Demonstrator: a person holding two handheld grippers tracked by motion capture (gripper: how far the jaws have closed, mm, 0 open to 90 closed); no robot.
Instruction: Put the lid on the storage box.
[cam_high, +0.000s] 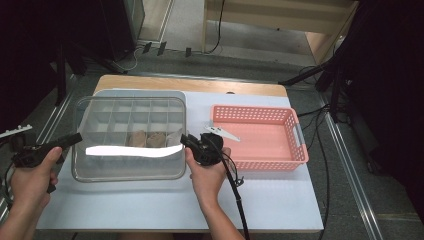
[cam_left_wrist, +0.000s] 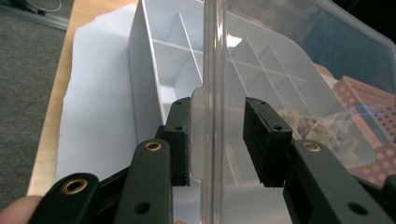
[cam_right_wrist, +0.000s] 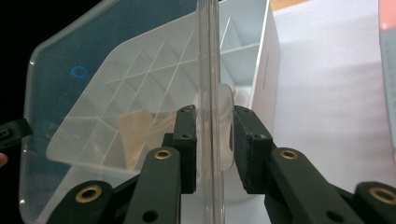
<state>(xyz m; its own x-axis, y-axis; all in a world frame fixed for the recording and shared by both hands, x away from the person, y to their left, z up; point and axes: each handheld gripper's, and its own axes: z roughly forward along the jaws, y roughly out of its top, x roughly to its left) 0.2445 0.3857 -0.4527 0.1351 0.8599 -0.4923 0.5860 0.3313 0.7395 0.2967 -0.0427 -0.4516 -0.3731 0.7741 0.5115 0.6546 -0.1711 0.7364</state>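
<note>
A white compartment box (cam_high: 131, 117) stands on the left of the mat under its clear lid (cam_high: 100, 107), which is tilted up off the box. Two middle compartments near the front hold tan crumpled pieces (cam_high: 147, 139). My left gripper (cam_high: 77, 137) is at the lid's left edge; in the left gripper view (cam_left_wrist: 217, 140) its jaws straddle the lid's tab (cam_left_wrist: 205, 130) with a gap on one side, open. My right gripper (cam_high: 184, 138) is at the lid's right edge; in the right gripper view (cam_right_wrist: 215, 144) its pads (cam_right_wrist: 247, 144) press on the lid's rim and tab (cam_right_wrist: 226, 126).
A pink perforated basket (cam_high: 255, 108) sits to the right of the box with a small white flat piece (cam_high: 222, 132) at its left end. A pale mat (cam_high: 270, 200) covers the wooden table (cam_high: 200, 86). The right gripper's cable (cam_high: 239, 200) trails toward the front edge.
</note>
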